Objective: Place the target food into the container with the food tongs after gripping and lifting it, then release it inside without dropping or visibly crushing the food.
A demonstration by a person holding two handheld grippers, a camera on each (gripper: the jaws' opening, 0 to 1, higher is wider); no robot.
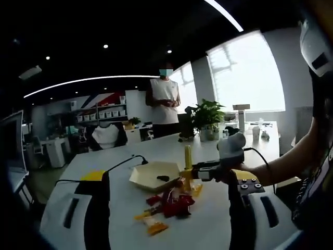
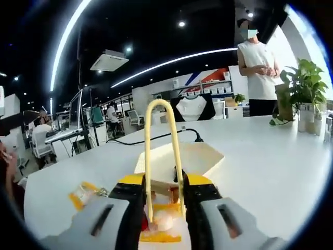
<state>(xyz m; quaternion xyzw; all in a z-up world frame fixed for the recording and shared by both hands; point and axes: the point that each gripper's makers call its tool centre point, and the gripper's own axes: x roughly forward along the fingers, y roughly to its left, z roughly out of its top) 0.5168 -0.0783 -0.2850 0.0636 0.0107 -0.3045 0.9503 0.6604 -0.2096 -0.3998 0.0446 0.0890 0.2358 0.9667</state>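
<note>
The yellow food tongs [image 2: 160,112] rise as a narrow loop between the jaws of my right gripper [image 2: 166,188], which is shut on their arms. Behind the loop lies the white hexagonal container [image 2: 205,156]. A pale bit of food [image 2: 162,223] shows low between the tong arms; whether it is pinched I cannot tell. In the left gripper view the container [image 1: 148,179] holds one dark piece, and red and yellow wrapped snacks [image 1: 169,204] are heaped in front of it. The right gripper [image 1: 208,171] holds the tongs [image 1: 187,159] upright over that heap. My left gripper [image 1: 169,211] stands open around the scene.
A black cable [image 1: 122,162] runs across the white table [image 1: 218,219] to the container. A loose yellow packet [image 2: 83,194] lies to the left. A person [image 1: 164,101] stands at the far edge beside a potted plant [image 1: 208,117]. A sleeve [image 1: 291,161] comes in from the right.
</note>
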